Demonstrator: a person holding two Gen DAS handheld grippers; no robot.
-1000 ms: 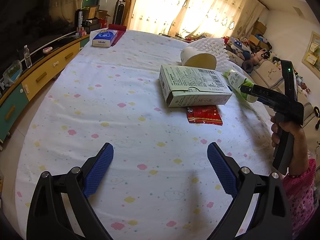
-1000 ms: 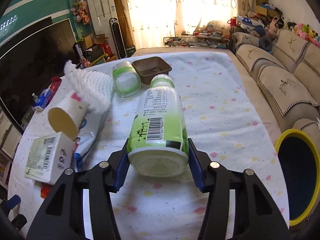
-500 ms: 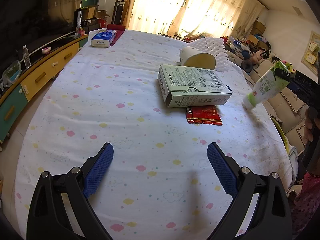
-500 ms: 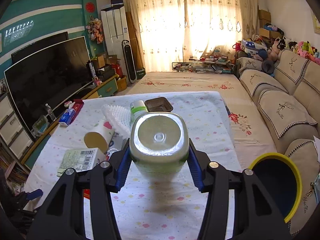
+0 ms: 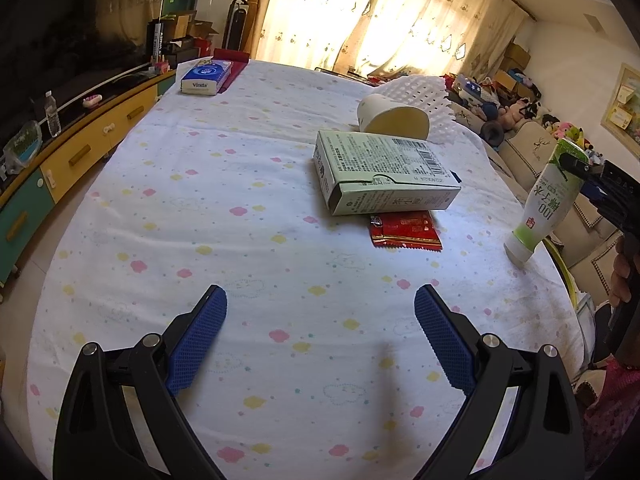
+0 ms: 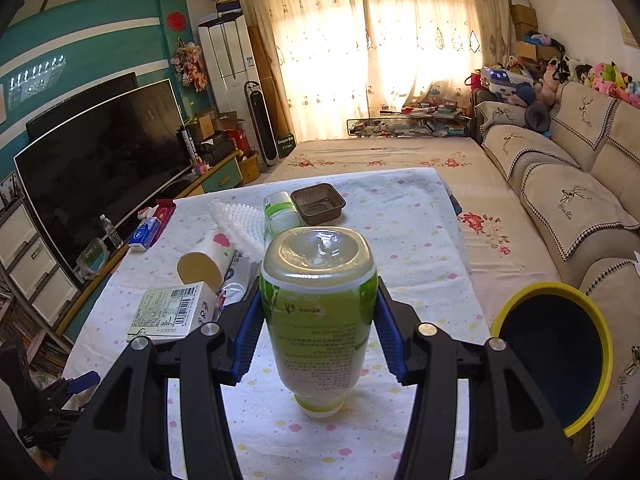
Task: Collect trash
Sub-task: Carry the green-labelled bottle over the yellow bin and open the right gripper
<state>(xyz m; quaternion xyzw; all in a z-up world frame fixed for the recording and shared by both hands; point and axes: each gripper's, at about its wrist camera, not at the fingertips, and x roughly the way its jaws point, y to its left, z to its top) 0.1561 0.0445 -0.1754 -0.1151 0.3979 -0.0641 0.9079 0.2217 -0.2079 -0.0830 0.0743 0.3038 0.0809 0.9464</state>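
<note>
The surface (image 5: 168,208) is wide and mostly bare in front of the left gripper (image 5: 320,336), whose jaws stand apart with nothing between them. Its right edge runs close under the bottle (image 6: 318,312), and the bin (image 6: 552,356) sits just beyond that edge, lower down, its yellow rim open to the right of the right gripper (image 6: 318,320). The way across looks free.

The right jaws are clamped on the bottle's sides, neck hanging down, base toward the camera, clear above the surface. The main risk, as I judge it, is slippage: only 2 narrow pads hold a smooth, rounded body, so a quick swing could let it twist or drop short of the bin, onto the edge or the floor. Releasing too early would do the same.

The box (image 5: 384,172), cup (image 5: 394,120) and red wrapper (image 5: 406,232) lie together mid-surface, well apart from both grippers.
</note>
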